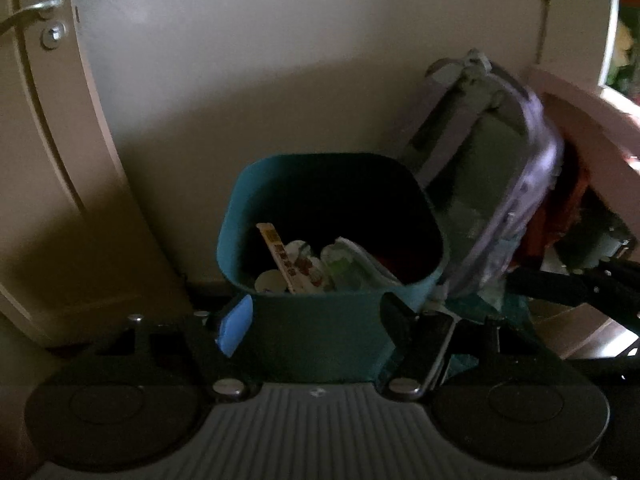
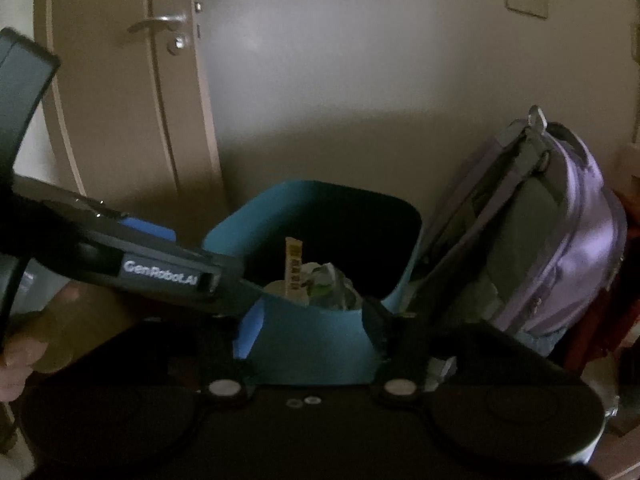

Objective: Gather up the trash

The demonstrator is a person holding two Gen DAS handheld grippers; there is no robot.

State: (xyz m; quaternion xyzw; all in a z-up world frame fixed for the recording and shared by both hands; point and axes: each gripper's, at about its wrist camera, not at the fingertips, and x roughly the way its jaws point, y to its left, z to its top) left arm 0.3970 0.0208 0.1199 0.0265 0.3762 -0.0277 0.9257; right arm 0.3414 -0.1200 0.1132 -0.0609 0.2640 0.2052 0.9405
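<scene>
Dim room corner, with a pale wall (image 1: 280, 60) behind and a cream door (image 1: 48, 120) with a metal lever handle (image 1: 36, 10) off to the left of both grippers. Left gripper (image 1: 318, 320) sits low in its own view, its jaws standing apart with nothing between them; one finger carries a blue pad (image 1: 236, 330), the other is dark. Directly ahead of it, just past the fingertips, stands a teal bin (image 1: 320, 336), squarish with rounded corners and open at the top. Inside lies the trash (image 1: 308, 268): a narrow yellowish packet standing on end, white round lids or cups, and a crumpled green-and-white wrapper, all dim in the shadow of the bin. Right gripper (image 2: 312, 332) likewise has its jaws apart and empty, framing the near wall of the same bin (image 2: 316, 348), whose trash (image 2: 316, 280) shows over the rim. Whether either gripper's fingers touch the bin wall cannot be told. From the right wrist view the left gripper (image 2: 248, 276) reaches in from the left, its tip at the bin's left rim, with a person's hand (image 2: 24, 344) behind it. To the right of the bin, leaning against the wall, is a lilac and grey backpack (image 2: 560, 240), touching or nearly touching the bin's right side.
</scene>
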